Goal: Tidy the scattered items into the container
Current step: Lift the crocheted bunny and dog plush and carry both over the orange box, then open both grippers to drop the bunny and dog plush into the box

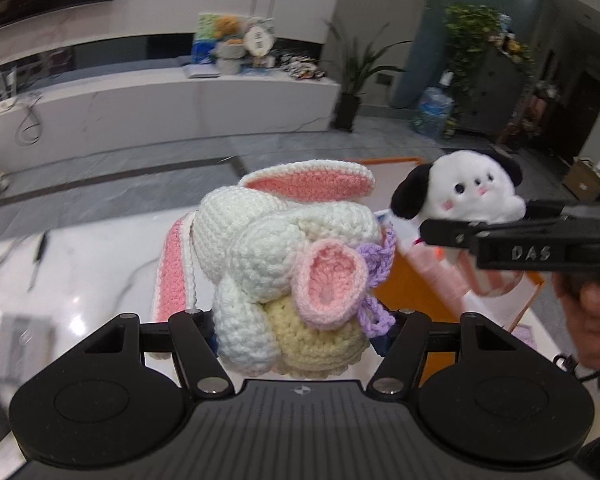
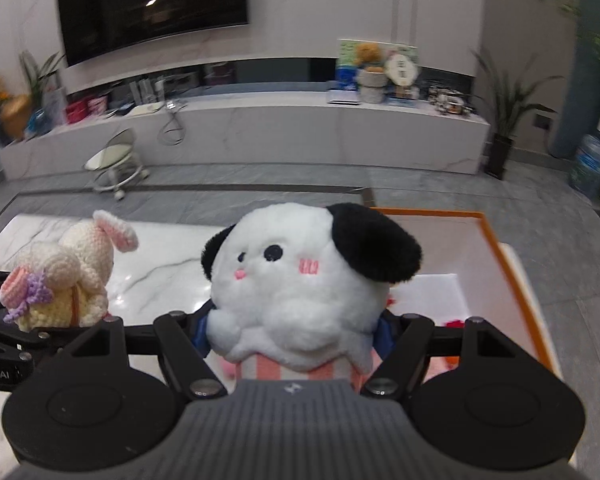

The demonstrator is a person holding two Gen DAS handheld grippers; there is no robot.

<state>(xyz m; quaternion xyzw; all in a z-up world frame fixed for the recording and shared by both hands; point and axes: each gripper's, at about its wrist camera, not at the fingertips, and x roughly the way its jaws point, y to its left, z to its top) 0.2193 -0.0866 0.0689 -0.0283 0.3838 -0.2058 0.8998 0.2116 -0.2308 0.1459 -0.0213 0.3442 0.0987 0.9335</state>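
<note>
My left gripper (image 1: 296, 332) is shut on a crocheted white bunny (image 1: 276, 256) with pink ears and a purple bow, held above the marble table; the bunny also shows in the right wrist view (image 2: 66, 276). My right gripper (image 2: 292, 332) is shut on a white plush puppy (image 2: 300, 280) with black ears and a pink striped body, also seen in the left wrist view (image 1: 468, 196). The orange-rimmed container (image 2: 504, 264) lies just ahead and right of the puppy; in the left wrist view it (image 1: 416, 292) is right of the bunny.
The white marble table (image 2: 164, 276) spreads to the left. A dark pen (image 1: 38, 256) lies on it at far left. Beyond are grey floor, a rolling stool (image 2: 116, 164) and a long TV bench (image 2: 300, 132).
</note>
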